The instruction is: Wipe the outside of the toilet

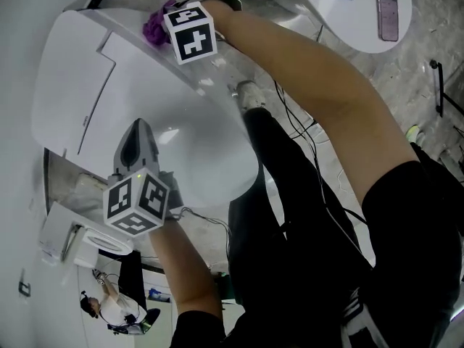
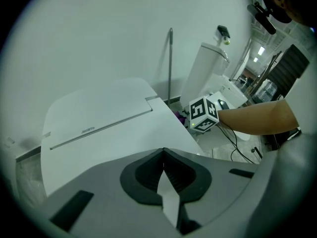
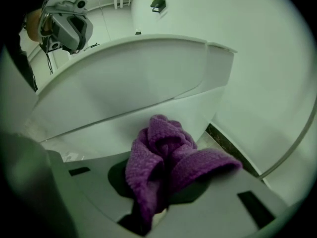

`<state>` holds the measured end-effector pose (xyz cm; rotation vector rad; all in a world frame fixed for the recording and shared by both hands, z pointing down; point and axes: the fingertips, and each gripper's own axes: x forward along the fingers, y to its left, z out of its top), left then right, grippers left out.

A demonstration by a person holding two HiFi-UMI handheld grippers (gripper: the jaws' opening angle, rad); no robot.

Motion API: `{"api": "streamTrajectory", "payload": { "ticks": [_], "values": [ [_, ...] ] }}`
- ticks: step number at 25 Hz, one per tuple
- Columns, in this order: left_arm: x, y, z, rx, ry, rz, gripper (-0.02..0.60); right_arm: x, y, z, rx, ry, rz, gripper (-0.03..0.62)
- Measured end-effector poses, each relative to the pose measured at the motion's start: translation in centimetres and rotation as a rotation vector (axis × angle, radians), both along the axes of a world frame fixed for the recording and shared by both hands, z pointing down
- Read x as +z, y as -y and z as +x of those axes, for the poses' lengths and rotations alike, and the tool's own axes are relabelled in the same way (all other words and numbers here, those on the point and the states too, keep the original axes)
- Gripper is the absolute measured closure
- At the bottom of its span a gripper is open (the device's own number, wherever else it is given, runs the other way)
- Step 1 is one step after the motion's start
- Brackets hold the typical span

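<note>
The white toilet (image 1: 206,147) has its lid down, and its tank cover (image 1: 72,85) lies at the left of the head view. My right gripper (image 1: 164,22) is shut on a bunched purple cloth (image 1: 153,26) against the toilet's far side, below the lid's edge. In the right gripper view the cloth (image 3: 166,160) fills the right gripper (image 3: 161,185), close to the toilet's side wall (image 3: 124,83). My left gripper (image 1: 138,138) hovers over the lid. In its own view the left gripper (image 2: 163,157) is shut and holds nothing, pointing over the lid (image 2: 163,133) towards the tank cover (image 2: 94,115).
My leg in black and a shoe (image 1: 250,93) stand by the bowl, with black cables (image 1: 304,133) on the floor. A round white table (image 1: 362,20) carries a phone (image 1: 388,13). A second white toilet (image 2: 208,68) and a thin pole (image 2: 171,63) stand against the wall.
</note>
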<state>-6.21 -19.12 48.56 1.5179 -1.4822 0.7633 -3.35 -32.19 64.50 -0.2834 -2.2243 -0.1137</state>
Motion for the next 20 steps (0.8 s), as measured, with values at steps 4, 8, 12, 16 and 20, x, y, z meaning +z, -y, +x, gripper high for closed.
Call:
{"api": "streamTrajectory", "payload": {
  "ticks": [4,8,12,16,20],
  "values": [
    [0.3,-0.9,1.2,0.038,-0.022,-0.006,0.575,0.1,-2.4,1.7,0.008,-0.018,-0.02,0.507],
    [0.0,-2.1,2.4,0.08,-0.035,-0.003,0.575,0.1,-4.7,3.2,0.032,-0.046,-0.022,0.508],
    [0.1,-3.7,2.8,0.115,-0.042,-0.004,0.575,0.3,-6.9,4.7,0.023,-0.073,-0.008,0.51],
    [0.3,-5.4,3.6,0.163,-0.066,-0.006,0.575,0.2,-9.2,6.0,0.011,-0.081,-0.014,0.51],
    [0.5,-6.9,5.3,0.238,-0.1,0.004,0.575,0.3,-11.5,7.8,0.023,-0.09,-0.04,0.512]
  ]
}}
